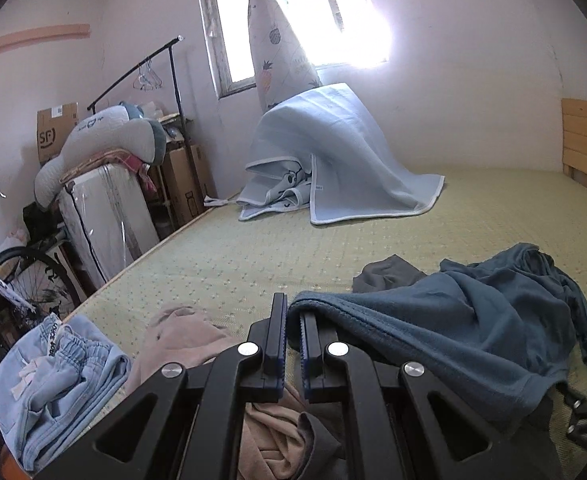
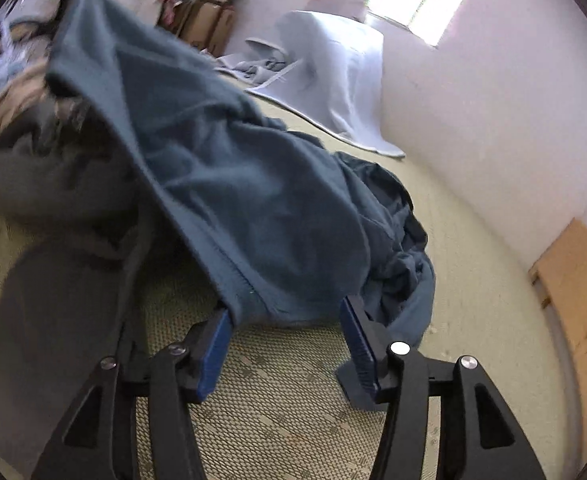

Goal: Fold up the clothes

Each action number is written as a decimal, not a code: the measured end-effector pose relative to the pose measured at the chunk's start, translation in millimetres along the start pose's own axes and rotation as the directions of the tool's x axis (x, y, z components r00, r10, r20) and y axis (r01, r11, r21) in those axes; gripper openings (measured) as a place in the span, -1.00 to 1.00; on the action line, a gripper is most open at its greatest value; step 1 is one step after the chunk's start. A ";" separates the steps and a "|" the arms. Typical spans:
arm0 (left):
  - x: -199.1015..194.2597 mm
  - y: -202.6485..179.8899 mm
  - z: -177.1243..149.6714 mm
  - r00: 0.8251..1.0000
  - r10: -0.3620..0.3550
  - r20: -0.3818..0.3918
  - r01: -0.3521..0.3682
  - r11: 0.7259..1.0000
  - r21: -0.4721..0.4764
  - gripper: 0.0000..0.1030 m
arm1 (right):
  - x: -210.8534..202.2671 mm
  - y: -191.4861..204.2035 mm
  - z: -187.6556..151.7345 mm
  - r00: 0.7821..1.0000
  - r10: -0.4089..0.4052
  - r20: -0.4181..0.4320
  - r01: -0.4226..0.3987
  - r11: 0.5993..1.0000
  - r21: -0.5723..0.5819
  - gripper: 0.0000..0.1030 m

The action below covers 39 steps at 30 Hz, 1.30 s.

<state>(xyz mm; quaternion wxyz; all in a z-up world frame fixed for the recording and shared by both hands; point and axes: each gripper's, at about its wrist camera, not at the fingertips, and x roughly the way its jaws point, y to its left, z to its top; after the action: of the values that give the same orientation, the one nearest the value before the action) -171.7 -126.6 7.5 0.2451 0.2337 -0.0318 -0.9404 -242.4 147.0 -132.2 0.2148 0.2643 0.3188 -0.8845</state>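
the left gripper (image 1: 293, 312) has its fingers drawn nearly together, pinching the hem of a teal garment (image 1: 453, 320) at the tips. from that pinch the cloth drapes to the right over the right finger and trails across a pale green woven mat (image 1: 233, 256) into a crumpled heap. a dark grey garment (image 1: 385, 274) lies just behind the teal one, touching it. to the left of the gripper sits a beige garment (image 1: 181, 332), and beside that a pair of light blue shorts (image 1: 61, 376) with an elastic waistband, near the mat's edge.

in the right wrist view, the right gripper (image 2: 289, 316) has its blue-padded fingers (image 2: 213, 352) spread wide apart. the lower edge of the teal garment (image 2: 233, 184) hangs between the tips, covering both of them, but the pads do not press on it. the cloth rises to the upper left, lifted off the mat (image 2: 277, 400).

at the far side of the mat a light blue blanket (image 1: 333, 152) is piled against the wall under a bright window (image 1: 313, 12). a bicycle (image 1: 9, 280) stands off the mat on the left.
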 end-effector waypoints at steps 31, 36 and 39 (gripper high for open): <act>-3.9 -5.0 3.9 0.990 -0.130 -0.055 0.128 0.991 -0.050 -0.90 | -84.5 30.8 54.1 0.989 0.081 0.127 -0.081 0.997 -0.003 -0.87; -20.0 -13.4 6.4 0.984 -0.179 -0.026 0.178 0.984 -0.022 -0.90 | -124.4 29.9 59.7 0.980 0.113 0.166 -0.119 0.993 0.027 -0.88; -32.8 -10.8 8.2 0.978 -0.210 -0.013 0.210 0.977 -0.031 -0.91 | -146.2 32.6 61.4 0.973 0.131 0.190 -0.137 0.990 0.022 -0.88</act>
<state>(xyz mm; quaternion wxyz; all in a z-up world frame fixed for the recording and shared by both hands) -154.9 -101.9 26.8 0.1482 0.2397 0.0091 -0.9594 -132.5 113.3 -18.1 0.2985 0.2041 0.2631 -0.8944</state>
